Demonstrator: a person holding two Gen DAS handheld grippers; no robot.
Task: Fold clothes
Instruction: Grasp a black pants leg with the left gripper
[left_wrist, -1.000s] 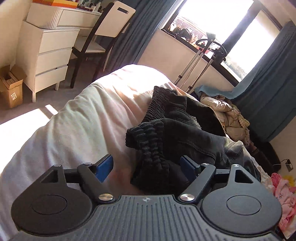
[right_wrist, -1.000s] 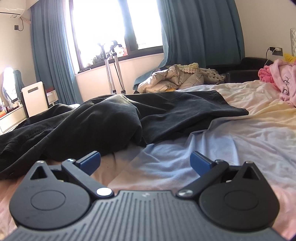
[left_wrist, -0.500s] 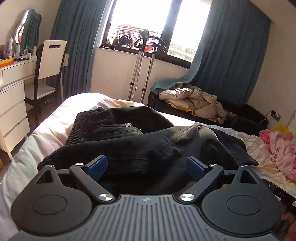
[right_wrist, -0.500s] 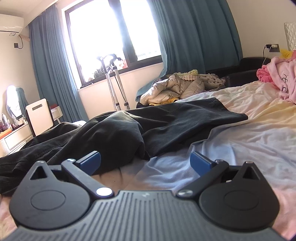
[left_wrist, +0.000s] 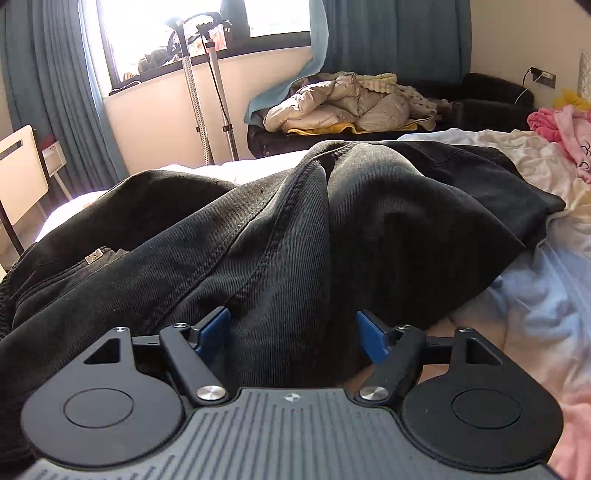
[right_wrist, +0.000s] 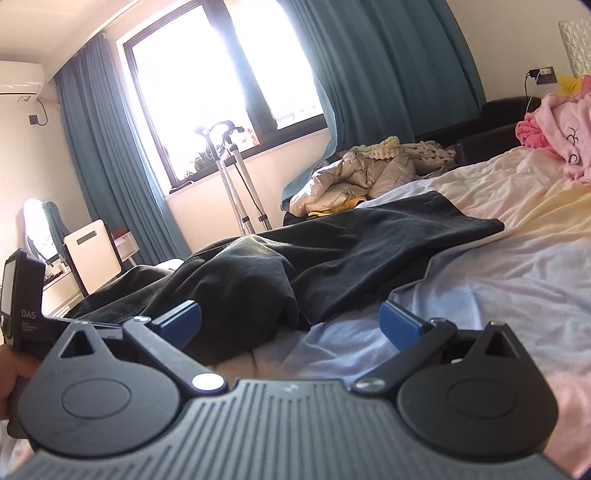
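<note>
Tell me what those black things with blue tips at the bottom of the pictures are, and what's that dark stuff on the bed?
Those are grabbers, like big tweezers. A person holds one in each hand, and each has a small camera looking out along its two blue-tipped fingers. So one picture is what the left grabber sees and the other is what the right grabber sees.

The dark stuff is a pair of black jeans, lying rumpled on the bed. The person wants to fold them.

The left grabber's fingers have jeans cloth between them and are closing, but they are not pinching it yet. The right grabber is open and holds nothing; it points at the edge of the jeans.

In the corner there are pink clothes, and a puffy coat lies beyond the bed by the window.
</note>
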